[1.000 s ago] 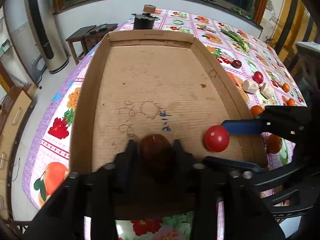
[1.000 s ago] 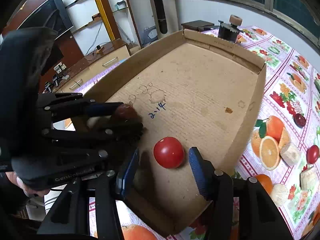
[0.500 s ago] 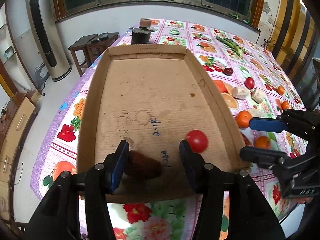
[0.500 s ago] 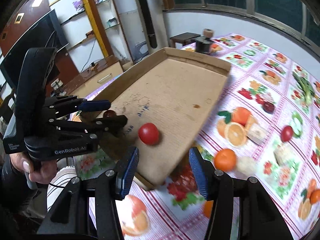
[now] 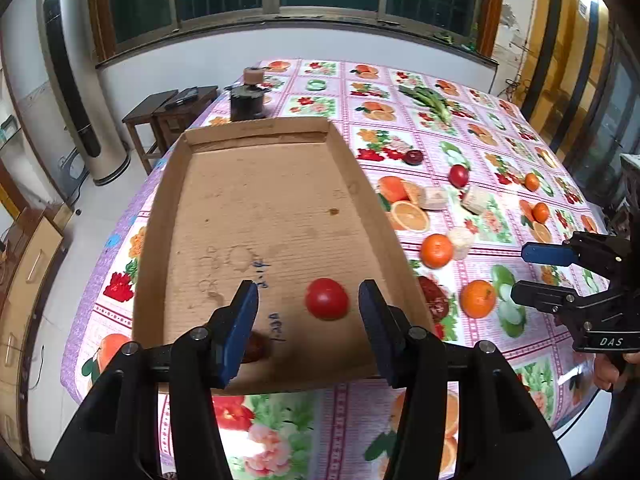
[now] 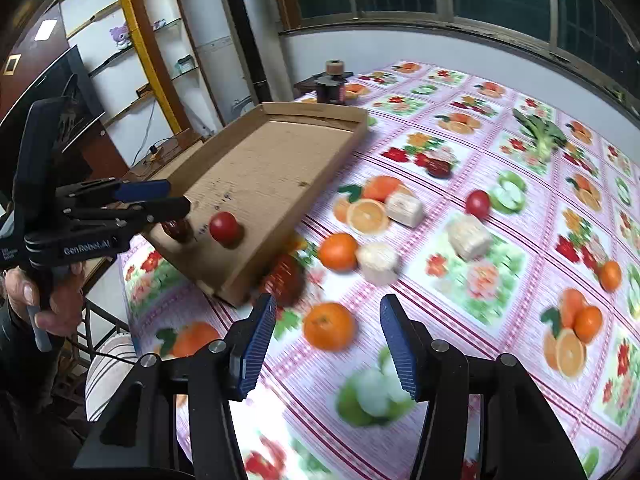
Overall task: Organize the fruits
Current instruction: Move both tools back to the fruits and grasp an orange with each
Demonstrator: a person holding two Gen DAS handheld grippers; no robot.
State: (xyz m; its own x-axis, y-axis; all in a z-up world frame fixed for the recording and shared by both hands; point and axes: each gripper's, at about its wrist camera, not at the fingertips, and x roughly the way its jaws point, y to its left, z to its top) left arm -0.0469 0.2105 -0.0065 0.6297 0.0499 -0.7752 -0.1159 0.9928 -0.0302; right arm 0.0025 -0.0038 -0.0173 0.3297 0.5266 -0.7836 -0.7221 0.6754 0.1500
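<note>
The red tomato [image 5: 327,298] and a dark fruit [image 6: 176,229] are kept inside the cardboard tray [image 5: 256,136]. Both claws, left claw [image 5: 306,322] and right claw [image 6: 326,342], are held open and empty. The orange [image 6: 329,326] beside the tray could be bumped away if a round side is pinched badly.

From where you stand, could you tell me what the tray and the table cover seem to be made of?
Tray: brown corrugated cardboard, matte; fine ribbing, stains and pen marks show on its floor, and the walls are folded up. Table cover: probably plastic or oilcloth, printed with fruit and flowers; it looks smooth with a slight sheen, though I can't be sure.
</note>
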